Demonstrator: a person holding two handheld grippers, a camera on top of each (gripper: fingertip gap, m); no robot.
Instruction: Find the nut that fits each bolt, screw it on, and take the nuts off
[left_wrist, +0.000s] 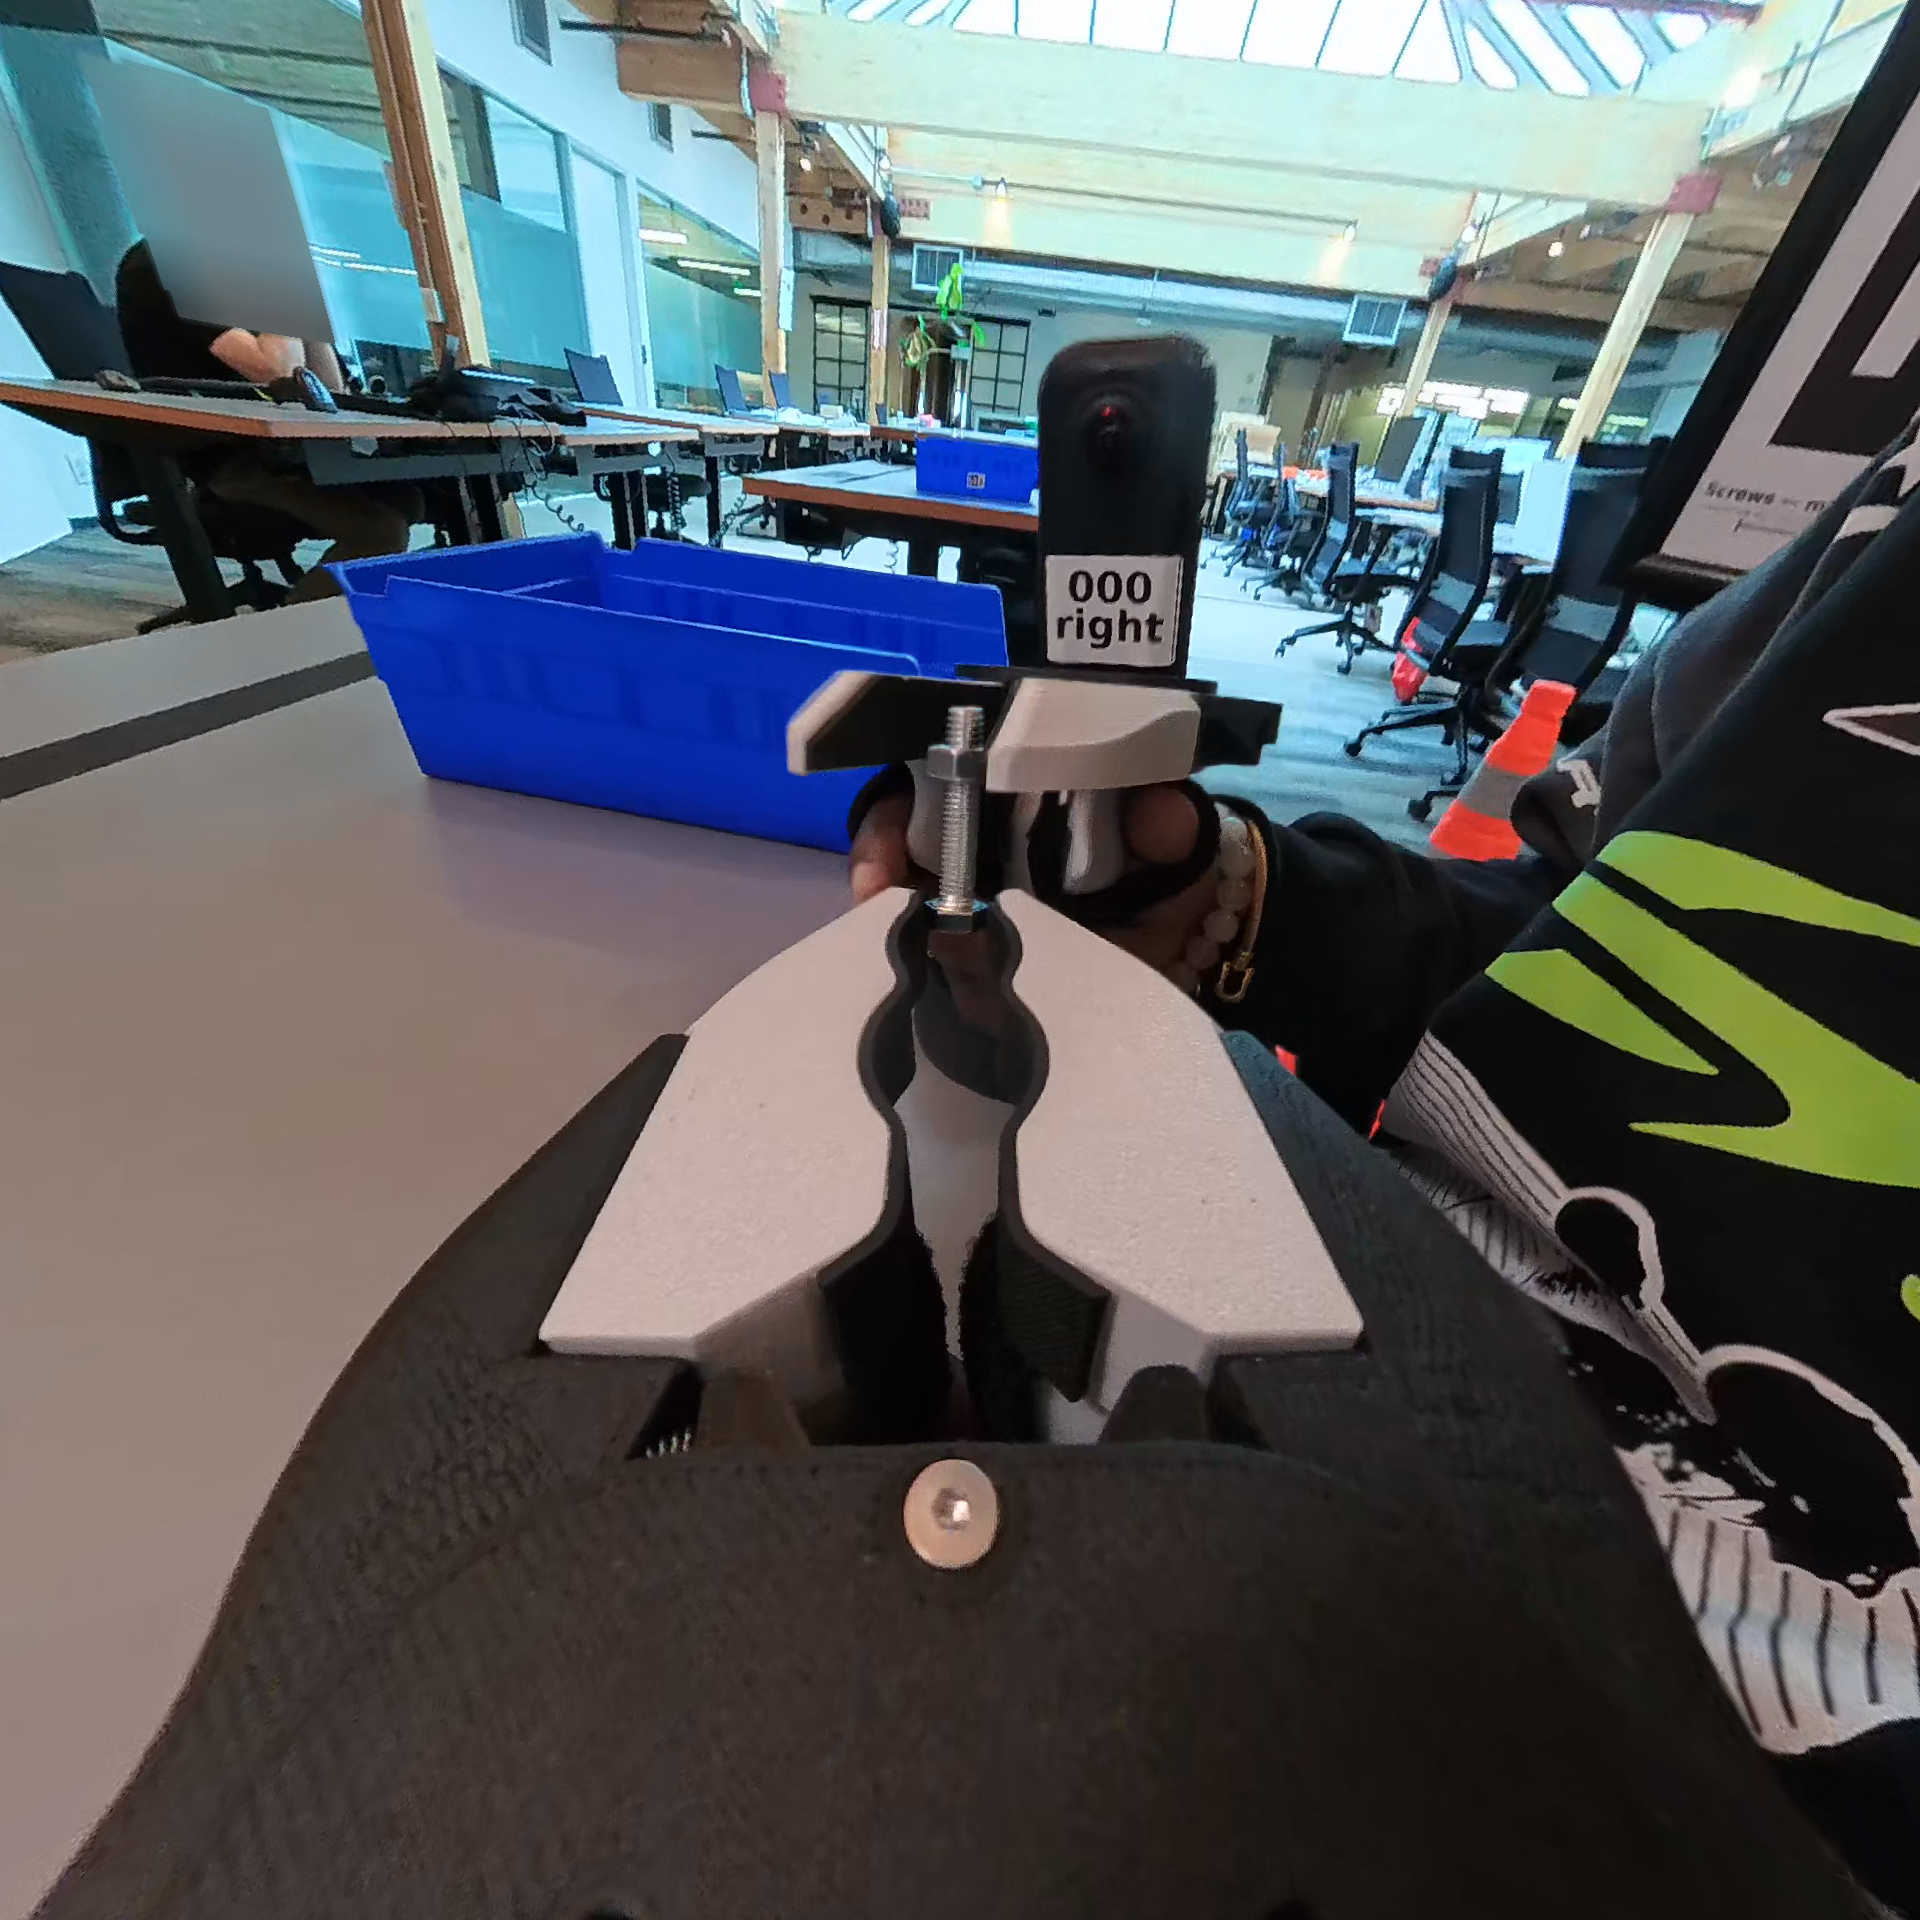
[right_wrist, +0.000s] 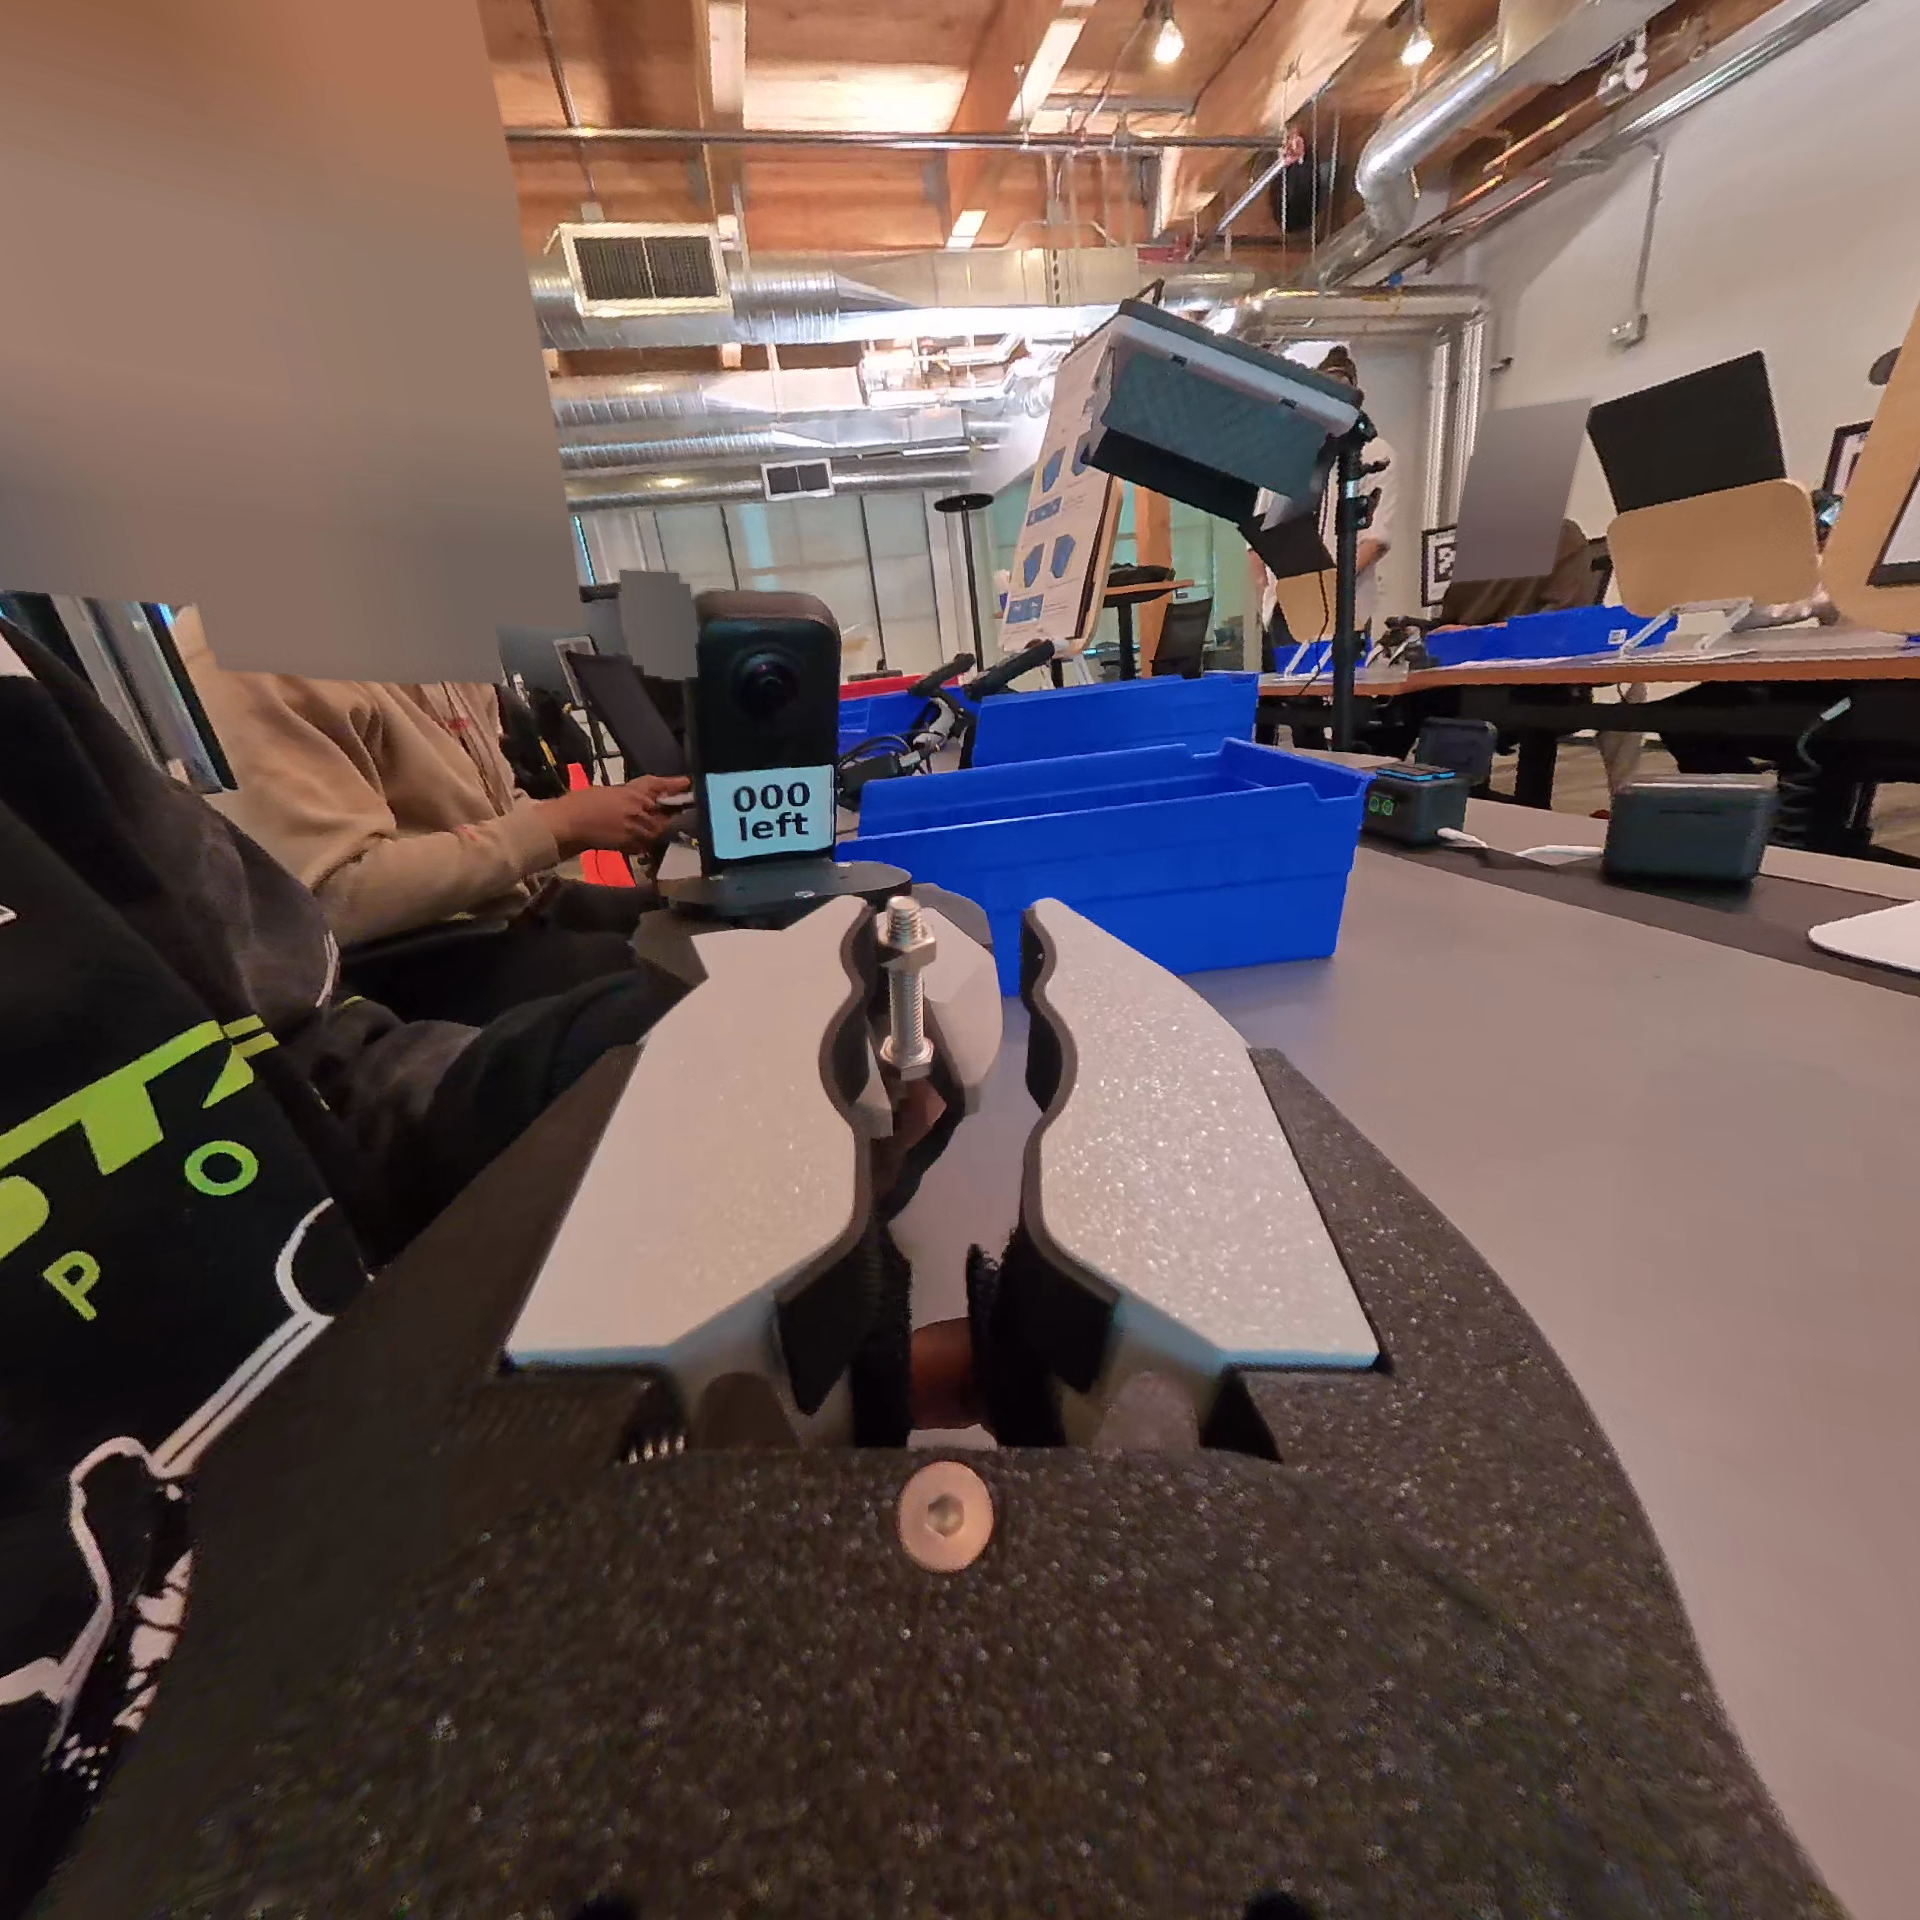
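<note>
The bolt (left_wrist: 958, 821) stands upright in the air above the grey table (left_wrist: 312, 987), its hex head clamped between the fingertips of the left gripper (left_wrist: 958, 920). A silver hex nut (left_wrist: 956, 769) sits high on the threaded shank, with only a few threads showing above it.

The right gripper (right_wrist: 940, 966) faces the left one with its fingers (right_wrist: 1122, 1049) spread either side of the nut. From its own view there is a clear gap between the right finger and the nut, while the left finger lies close beside the bolt; whether that one touches cannot be told. The right gripper is released and grasps nothing.

Judging by the nut so near the tip of the bolt, this looks like the threading step, between two turns, though whether the nut is going on or coming off cannot be read from a single moment. The next move calls for the right gripper to close squarely on the flats of the nut, level with it, and twist about the bolt's axis while the left keeps the head from turning. A skewed bite could slip off the flats or tilt the bolt in the left grip.

Behind the grippers a blue plastic bin (left_wrist: 644, 665) stands on the table. Farther off is an open office with desks and chairs.
</note>
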